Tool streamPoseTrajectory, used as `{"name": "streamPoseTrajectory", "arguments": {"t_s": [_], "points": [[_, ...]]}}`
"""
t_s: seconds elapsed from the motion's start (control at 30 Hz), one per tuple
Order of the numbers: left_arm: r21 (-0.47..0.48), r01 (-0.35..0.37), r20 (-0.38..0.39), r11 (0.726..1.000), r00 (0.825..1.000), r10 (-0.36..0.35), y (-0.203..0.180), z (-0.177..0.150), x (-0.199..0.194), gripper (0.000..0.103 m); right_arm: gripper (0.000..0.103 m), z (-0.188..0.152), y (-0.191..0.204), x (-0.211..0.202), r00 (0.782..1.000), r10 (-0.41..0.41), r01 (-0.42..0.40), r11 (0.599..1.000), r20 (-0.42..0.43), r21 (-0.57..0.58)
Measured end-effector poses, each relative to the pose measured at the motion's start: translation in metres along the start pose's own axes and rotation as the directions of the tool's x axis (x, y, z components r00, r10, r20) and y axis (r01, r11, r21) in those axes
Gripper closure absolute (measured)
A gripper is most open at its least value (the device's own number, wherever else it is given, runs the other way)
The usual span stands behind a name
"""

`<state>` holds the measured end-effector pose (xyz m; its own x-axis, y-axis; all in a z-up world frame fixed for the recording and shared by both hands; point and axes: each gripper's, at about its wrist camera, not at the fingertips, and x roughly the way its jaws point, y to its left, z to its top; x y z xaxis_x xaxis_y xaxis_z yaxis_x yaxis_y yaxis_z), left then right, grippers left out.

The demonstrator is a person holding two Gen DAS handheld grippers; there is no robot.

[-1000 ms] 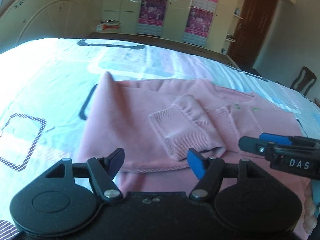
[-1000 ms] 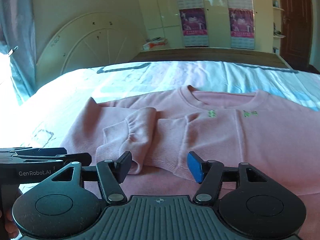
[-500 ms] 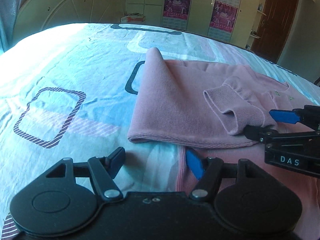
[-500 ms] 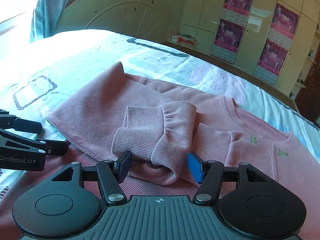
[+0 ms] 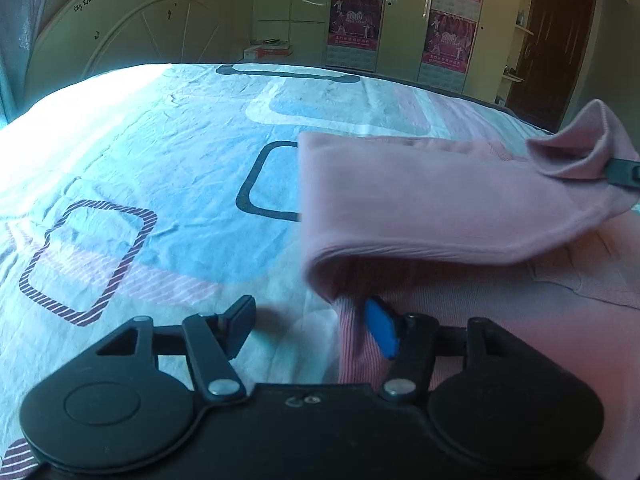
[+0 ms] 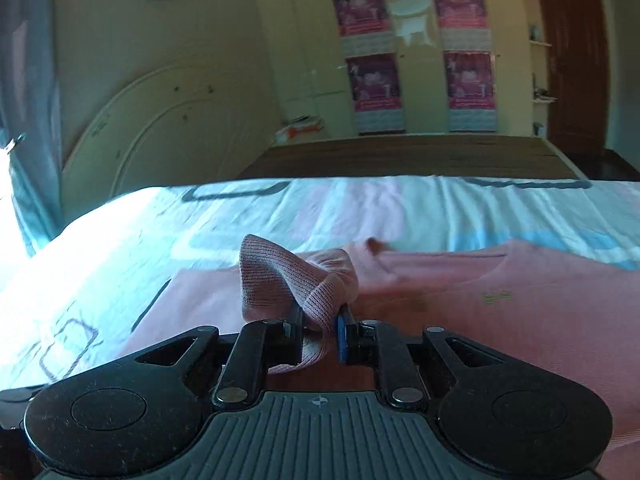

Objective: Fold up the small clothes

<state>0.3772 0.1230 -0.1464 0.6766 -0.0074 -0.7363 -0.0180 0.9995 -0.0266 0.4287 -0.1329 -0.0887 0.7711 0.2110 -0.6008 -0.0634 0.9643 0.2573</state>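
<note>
A pink sweatshirt (image 5: 440, 200) lies on the bed, its left sleeve folded over the body. My right gripper (image 6: 320, 328) is shut on the ribbed sleeve cuff (image 6: 280, 276) and holds it lifted above the body of the sweatshirt (image 6: 500, 312). In the left wrist view the lifted cuff (image 5: 580, 148) shows at the far right with the right gripper's tip (image 5: 622, 172) on it. My left gripper (image 5: 312, 328) is open and low, straddling the bottom left corner of the ribbed hem (image 5: 356, 344).
The bed sheet (image 5: 140, 160) is pale blue and white with rounded rectangle prints. A headboard (image 6: 160, 120), wardrobe doors with posters (image 6: 400, 60) and a dark door (image 6: 576, 60) stand beyond the bed.
My right gripper closed on the sleeve cuff and lifted it. My left gripper moved left and down to the hem corner, staying open.
</note>
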Motion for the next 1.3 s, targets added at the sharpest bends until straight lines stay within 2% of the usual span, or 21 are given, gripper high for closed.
{"name": "streamPoseTrajectory", "arguments": {"t_s": [0.03,0.07,0.17,0.23,0.4,0.5,0.63,0.67,0.77,0.9,0.93,0.97,1.0,1.03,1.07,1.2,1.23,1.27,1.3], "points": [[0.001,-0.006,-0.001,1.000,1.000,0.006,-0.001,0.000,0.002,0.054,0.088,0.001,-0.013,-0.007,0.999,-0.030,0.029,0.999,0.011,0.029],[-0.002,-0.008,0.000,1.000,1.000,0.008,-0.001,-0.001,0.003,0.055,0.088,0.001,-0.028,-0.011,0.999,-0.047,0.047,0.997,0.002,0.065],[0.001,-0.002,0.015,1.000,1.000,0.002,-0.004,-0.003,0.002,0.065,0.087,-0.008,-0.071,-0.014,0.994,-0.072,0.087,0.977,-0.080,0.196],[-0.013,0.005,0.018,1.000,1.000,-0.005,-0.003,-0.004,0.001,0.066,0.087,-0.017,-0.090,-0.014,0.989,-0.081,0.112,0.960,-0.125,0.256],[-0.027,0.009,0.003,1.000,1.000,-0.009,0.000,-0.003,-0.001,0.067,0.086,-0.023,-0.106,-0.031,0.976,-0.191,0.211,0.951,-0.107,0.225],[-0.024,0.008,-0.010,1.000,1.000,-0.008,-0.001,-0.001,-0.002,0.068,0.078,-0.026,-0.118,-0.039,0.965,-0.239,0.260,0.933,-0.109,0.249],[-0.044,0.024,-0.020,0.999,1.000,-0.024,0.001,0.001,-0.010,0.068,0.047,-0.027,-0.122,-0.049,0.964,-0.248,0.265,0.933,-0.098,0.245],[-0.049,0.031,-0.020,0.998,0.999,-0.031,0.002,0.001,-0.012,0.067,0.042,-0.027,-0.122,-0.051,0.964,-0.247,0.263,0.933,-0.095,0.245],[-0.058,0.047,-0.009,0.997,0.999,-0.047,0.002,0.003,-0.024,0.064,0.041,-0.029,-0.127,-0.050,0.969,-0.223,0.243,0.928,-0.103,0.282],[-0.063,0.054,-0.001,0.997,0.999,-0.054,-0.002,0.010,-0.029,0.062,0.041,-0.034,-0.130,-0.034,0.975,-0.158,0.201,0.927,-0.156,0.317],[-0.066,0.054,-0.005,0.996,0.999,-0.054,-0.004,0.012,-0.027,0.062,0.045,-0.034,-0.129,-0.030,0.974,-0.155,0.201,0.928,-0.164,0.313],[-0.069,0.053,-0.010,0.996,0.999,-0.054,-0.005,0.014,-0.024,0.062,0.055,-0.035,-0.127,-0.027,0.973,-0.162,0.206,0.929,-0.164,0.306],[-0.071,0.053,-0.016,0.996,0.998,-0.054,-0.007,0.015,-0.021,0.062,0.078,-0.035,-0.126,-0.025,0.974,-0.152,0.199,0.932,-0.170,0.302],[-0.072,0.057,-0.023,0.996,0.998,-0.059,-0.009,0.016,-0.017,0.062,0.085,-0.036,-0.125,-0.024,0.976,-0.123,0.175,0.933,-0.179,0.313],[-0.069,0.059,-0.033,0.996,0.998,-0.062,-0.012,0.017,-0.013,0.062,0.085,-0.037,-0.124,-0.025,0.977,-0.115,0.169,0.934,-0.181,0.316],[-0.037,0.062,-0.078,0.997,0.995,-0.065,-0.023,0.015,0.004,0.062,0.087,-0.036,-0.117,-0.037,0.974,-0.169,0.201,0.952,-0.150,0.230],[-0.030,0.056,-0.089,0.998,0.994,-0.059,-0.025,0.014,0.008,0.063,0.102,-0.037,-0.118,-0.038,0.967,-0.205,0.235,0.950,-0.154,0.206],[-0.030,0.054,-0.087,0.998,0.995,-0.057,-0.026,0.013,0.008,0.062,0.102,-0.039,-0.119,-0.036,0.954,-0.244,0.274,0.946,-0.176,0.173],[-0.031,0.057,-0.086,0.998,0.995,-0.059,-0.026,0.014,0.008,0.062,0.102,-0.040,-0.122,-0.036,0.952,-0.241,0.273,0.947,-0.187,0.168]]}}
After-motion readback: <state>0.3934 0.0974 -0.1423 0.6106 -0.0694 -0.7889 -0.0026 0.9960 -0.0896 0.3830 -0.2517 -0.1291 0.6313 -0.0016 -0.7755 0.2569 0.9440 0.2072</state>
